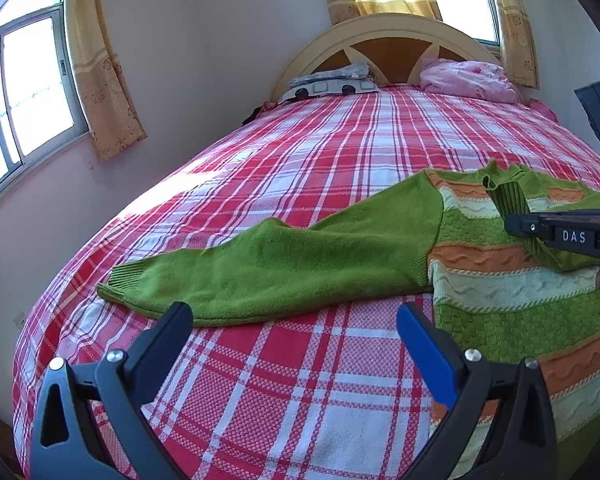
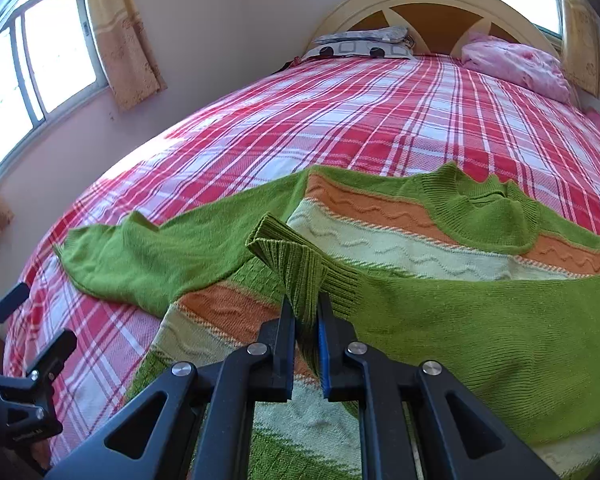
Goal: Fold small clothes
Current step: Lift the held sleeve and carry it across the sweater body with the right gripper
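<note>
A striped sweater is spread on the bed. Its right cuff is pinched in the right gripper jaws — carried inward for folding; the left gripper jaws are held wide open, empty.

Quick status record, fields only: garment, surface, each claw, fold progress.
garment: green striped sweater, front up
surface: plaid bed
right claw: shut on right sleeve cuff, sleeve drawn across the chest
left claw: open, empty, beside the left sleeve
left sleeve: spread out flat on the bed
fold progress: one sleeve being folded in, other not yet
</note>
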Available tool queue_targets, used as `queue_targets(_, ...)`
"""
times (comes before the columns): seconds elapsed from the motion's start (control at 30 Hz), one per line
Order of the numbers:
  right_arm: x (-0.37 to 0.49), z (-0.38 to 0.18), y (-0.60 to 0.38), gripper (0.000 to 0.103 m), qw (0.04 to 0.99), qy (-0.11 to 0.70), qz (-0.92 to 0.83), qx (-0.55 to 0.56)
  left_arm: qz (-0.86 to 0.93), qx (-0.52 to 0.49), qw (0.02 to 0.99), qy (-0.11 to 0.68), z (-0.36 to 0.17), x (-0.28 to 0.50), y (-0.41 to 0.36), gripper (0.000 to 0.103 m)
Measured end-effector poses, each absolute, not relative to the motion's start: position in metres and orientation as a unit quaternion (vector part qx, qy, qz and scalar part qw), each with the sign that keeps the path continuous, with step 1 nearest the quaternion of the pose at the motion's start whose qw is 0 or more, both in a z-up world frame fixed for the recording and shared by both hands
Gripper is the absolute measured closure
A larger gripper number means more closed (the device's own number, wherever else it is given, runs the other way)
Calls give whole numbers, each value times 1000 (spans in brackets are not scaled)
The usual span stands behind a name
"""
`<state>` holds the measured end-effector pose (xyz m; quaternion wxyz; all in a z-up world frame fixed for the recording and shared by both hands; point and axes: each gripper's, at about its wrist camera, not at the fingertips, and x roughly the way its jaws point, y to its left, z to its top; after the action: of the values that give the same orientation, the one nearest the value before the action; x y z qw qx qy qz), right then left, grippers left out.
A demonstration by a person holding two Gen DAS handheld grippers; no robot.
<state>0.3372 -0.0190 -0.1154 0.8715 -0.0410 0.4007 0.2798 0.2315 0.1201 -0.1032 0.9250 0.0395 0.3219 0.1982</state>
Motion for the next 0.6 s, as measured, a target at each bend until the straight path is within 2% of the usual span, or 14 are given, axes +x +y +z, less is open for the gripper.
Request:
queue_targets(0.23, 326, -113, -8, 94, 869, 394, 294, -55, 195, 43, 924, 325, -105, 227, 117, 0)
queue_targets(0.37, 332, -132, -1, 91, 849, 434, 292, -76, 198, 44, 922, 329, -106, 228, 117, 0)
queue_targets(0.4, 332, -135, -2, 87, 846, 437, 297, -73, 199, 45, 922, 329, -105, 227, 118, 0)
queue_targets(0.43, 331, -135, -3, 69, 841, 440, 307, -70, 200, 46, 922, 328, -104, 226, 119, 0)
queue_targets(0.47, 328, -134, -5, 46, 834, 442, 326, -62, 203, 47, 922, 326, -104, 224, 120, 0)
queue_targets(0.53, 318, -130, -6, 33, 820, 442, 360, -53, 209, 50, 921, 325, -103, 221, 125, 0)
queue_targets(0.6, 305, -128, -5, 33, 810, 441, 381, -67, 217, 50, 917, 330, -104, 220, 134, 0)
